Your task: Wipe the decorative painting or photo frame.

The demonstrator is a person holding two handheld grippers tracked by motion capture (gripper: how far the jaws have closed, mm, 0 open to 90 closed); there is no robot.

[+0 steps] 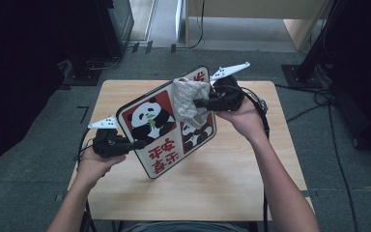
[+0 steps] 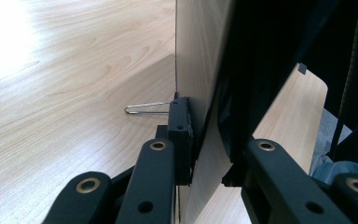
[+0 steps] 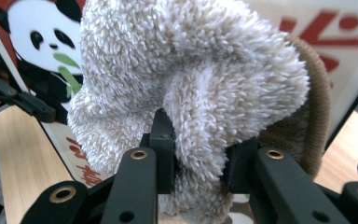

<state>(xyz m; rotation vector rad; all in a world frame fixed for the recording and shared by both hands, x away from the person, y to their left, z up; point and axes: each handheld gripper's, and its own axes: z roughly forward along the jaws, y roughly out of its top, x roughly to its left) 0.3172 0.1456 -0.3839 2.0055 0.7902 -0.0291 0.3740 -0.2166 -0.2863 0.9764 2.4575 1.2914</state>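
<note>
A square board (image 1: 162, 123) printed with pandas and red characters is held tilted above the wooden table (image 1: 232, 183). My left gripper (image 1: 136, 143) is shut on the board's lower left edge; in the left gripper view the pads clamp the thin board (image 2: 200, 70) edge-on. My right gripper (image 1: 199, 102) is shut on a fluffy beige cloth (image 1: 187, 99) and holds it against the board's upper face. In the right gripper view the cloth (image 3: 191, 84) bulges out between the jaws, with the panda picture (image 3: 42, 37) behind it.
A thin metal wire loop (image 2: 144, 108) sticks out from the board's back near my left gripper. Dark equipment (image 1: 24, 72) stands left of the table and cables (image 1: 319, 96) lie on the floor at the right. Bare tabletop lies under the board.
</note>
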